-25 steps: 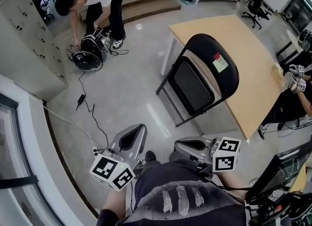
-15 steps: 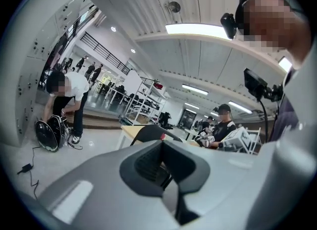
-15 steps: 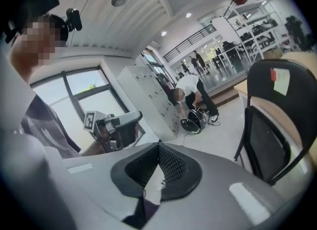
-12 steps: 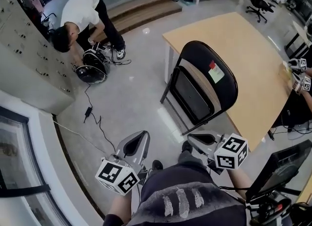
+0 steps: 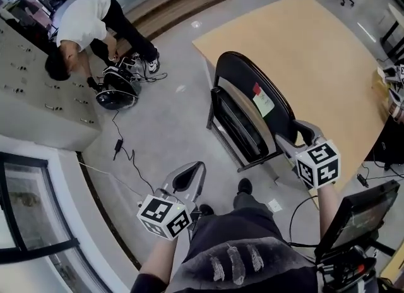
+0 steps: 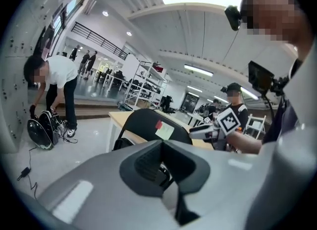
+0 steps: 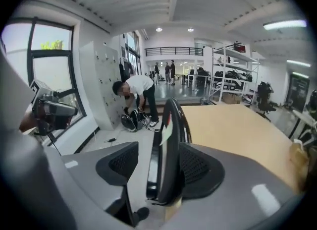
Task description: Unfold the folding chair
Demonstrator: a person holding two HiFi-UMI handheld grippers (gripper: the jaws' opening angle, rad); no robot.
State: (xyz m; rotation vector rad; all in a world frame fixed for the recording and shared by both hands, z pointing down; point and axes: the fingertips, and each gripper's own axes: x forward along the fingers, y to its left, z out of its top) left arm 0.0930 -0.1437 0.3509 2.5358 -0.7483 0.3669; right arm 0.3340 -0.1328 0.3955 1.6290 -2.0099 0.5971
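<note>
The black folding chair (image 5: 252, 112) stands folded, leaning against the wooden table (image 5: 303, 45); a pale label with a red tag is on its backrest. My right gripper (image 5: 298, 135) is at the backrest's right edge. Its jaws have just been opening and stand open, with the edge of the chair (image 7: 168, 140) between them; the left pad is clear of it. My left gripper (image 5: 189, 175) is shut and empty, low and left of the chair, above the floor. From the left gripper view, the chair (image 6: 148, 125) is ahead and the right gripper (image 6: 198, 131) is beside it.
A person (image 5: 82, 26) bends over a black bag (image 5: 117, 89) by grey lockers (image 5: 31, 96) at far left. A cable (image 5: 120, 146) trails over the floor. A monitor (image 5: 356, 216) is at lower right. Another person's grippers (image 5: 394, 77) show at the right edge.
Both grippers moved forward toward the chair. The right one swung out to the backrest's right edge and opened around it. The left stayed shut.
</note>
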